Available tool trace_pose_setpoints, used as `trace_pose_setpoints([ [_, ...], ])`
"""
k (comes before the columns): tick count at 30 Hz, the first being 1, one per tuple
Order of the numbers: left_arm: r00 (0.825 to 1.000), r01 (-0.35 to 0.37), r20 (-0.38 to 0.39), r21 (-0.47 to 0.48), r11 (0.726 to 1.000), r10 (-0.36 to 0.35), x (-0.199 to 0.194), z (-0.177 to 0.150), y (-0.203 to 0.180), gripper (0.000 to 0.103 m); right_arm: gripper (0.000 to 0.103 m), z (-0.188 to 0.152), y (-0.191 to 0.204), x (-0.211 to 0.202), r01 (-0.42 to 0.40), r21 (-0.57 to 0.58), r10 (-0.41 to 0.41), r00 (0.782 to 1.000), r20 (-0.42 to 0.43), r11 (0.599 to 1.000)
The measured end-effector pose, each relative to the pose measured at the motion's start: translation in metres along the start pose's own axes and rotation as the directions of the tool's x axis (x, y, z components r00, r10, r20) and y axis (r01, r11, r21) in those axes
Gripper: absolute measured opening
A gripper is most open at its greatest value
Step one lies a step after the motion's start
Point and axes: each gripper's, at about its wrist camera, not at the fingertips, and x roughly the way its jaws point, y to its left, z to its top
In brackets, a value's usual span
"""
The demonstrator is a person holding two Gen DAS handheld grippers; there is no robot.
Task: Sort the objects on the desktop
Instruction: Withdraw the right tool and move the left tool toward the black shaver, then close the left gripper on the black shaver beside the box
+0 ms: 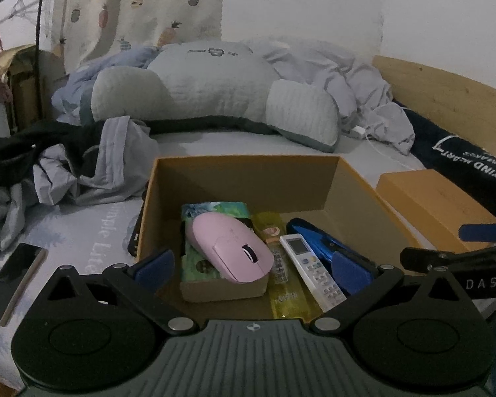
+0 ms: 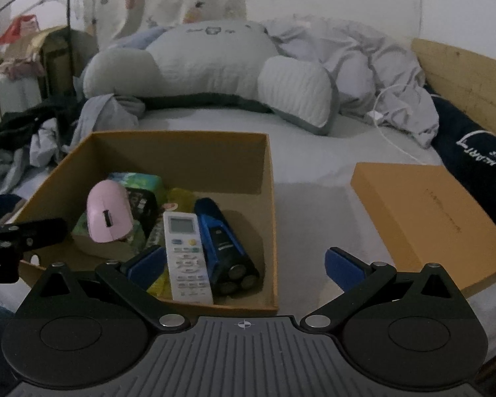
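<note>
An open orange cardboard box point(image 1: 357, 195) point(image 2: 269, 178) sits on the bed. Inside lie a pink mouse point(image 1: 229, 246) point(image 2: 107, 215) on a green tissue pack point(image 1: 198, 268), a yellow packet point(image 1: 282, 294), a white remote point(image 1: 312, 269) point(image 2: 185, 251) and a blue electric shaver point(image 1: 317, 236) point(image 2: 223, 248). My left gripper point(image 1: 253, 266) is open and empty over the box's near edge. My right gripper point(image 2: 244, 264) is open and empty at the box's near right corner. It also shows in the left wrist view point(image 1: 446, 244).
The box's orange lid point(image 1: 430, 205) point(image 2: 436, 215) lies right of the box. A phone point(image 1: 15, 278) lies at the left, a dark object point(image 1: 137, 231) against the box's left wall. A pillow point(image 2: 208, 69), crumpled clothes point(image 1: 66, 172), a charger cable point(image 2: 390, 132) and the wooden headboard point(image 2: 469, 76) lie around.
</note>
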Motion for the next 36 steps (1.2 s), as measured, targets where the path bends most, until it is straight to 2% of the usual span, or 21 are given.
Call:
trace_pose_setpoints([
  [15, 0.999, -0.032, 0.036, -0.044, 0.999, 0.033, -0.003, 0.006, 0.019, 0.103, 0.103, 0.004, -0.008, 0.006, -0.012, 0.050, 0.013, 1.000, -0.005, 0.999],
  [22, 0.995, -0.069, 0.066, -0.099, 0.993, 0.076, -0.011, 0.016, 0.038, 0.103, 0.103, 0.006, -0.013, 0.009, -0.022, 0.081, 0.023, 1.000, -0.003, 0.996],
  [31, 0.989, -0.122, 0.063, -0.157, 0.980, 0.133, -0.009, 0.034, 0.065, 0.103, 0.103, 0.008, -0.022, 0.011, -0.041, 0.155, 0.043, 0.999, -0.012, 0.987],
  [36, 0.983, -0.153, 0.084, -0.128, 0.980, 0.164, -0.010, 0.047, 0.077, 0.103, 0.103, 0.008, -0.019, 0.010, -0.059, 0.152, 0.058, 0.998, 0.007, 0.987],
])
